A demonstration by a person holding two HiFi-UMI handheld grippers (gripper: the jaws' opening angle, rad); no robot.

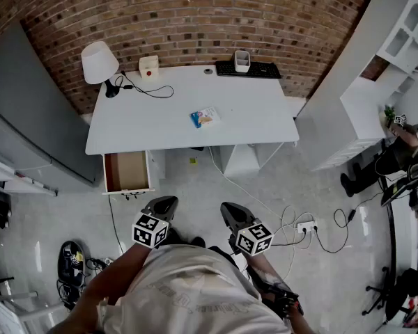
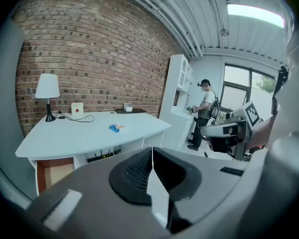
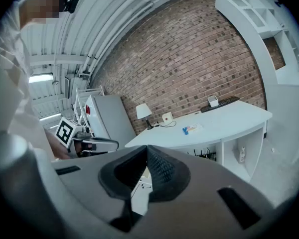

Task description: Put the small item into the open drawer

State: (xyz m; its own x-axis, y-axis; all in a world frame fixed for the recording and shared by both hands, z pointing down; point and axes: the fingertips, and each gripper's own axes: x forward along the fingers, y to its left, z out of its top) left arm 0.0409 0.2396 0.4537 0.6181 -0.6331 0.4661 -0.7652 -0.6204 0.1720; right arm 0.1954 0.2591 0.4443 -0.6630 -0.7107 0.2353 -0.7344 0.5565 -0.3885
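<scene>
- Closest to me, at the bottom of the head view: left tool (image 1: 163, 203) and right tool (image 1: 230, 210), side by side over the floor (image 1: 202, 186). Both point toward the counter (image 1: 153, 127) and are well short of it.
- Left tool, its own view: jaws together at the tips, nothing between them.
- Right tool, its own view: jaws also meet at the tips, nothing gripped.
- Floor to my right: a white power strip (image 1: 305, 225) with loose cables around it.
- Open drawer (image 1: 125, 172): pulled out from under the counter's left end, its bare brown bottom showing.
- Small item (image 1: 205, 117): a blue, white and orange packet. It lies flat near the middle of the white counter top, well apart from the drawer and from both tools.
- Back edge of counter, left: white lamp (image 1: 99, 65). Beside it sits a small white box (image 1: 148, 67) with a red spot, and a black cable (image 1: 153, 89) trails across the top.
- Back edge, right: black keyboard (image 1: 258, 69). A white cup (image 1: 242, 60) stands on it or just behind it; I cannot tell which.
- Behind the counter: brick wall (image 1: 195, 12).
- Sides: grey cabinet (image 1: 35, 110) to the left, white shelf unit (image 1: 383, 68) to the right.
- Farthest, in the left gripper view: a person (image 2: 205, 114) standing at the shelf unit.
</scene>
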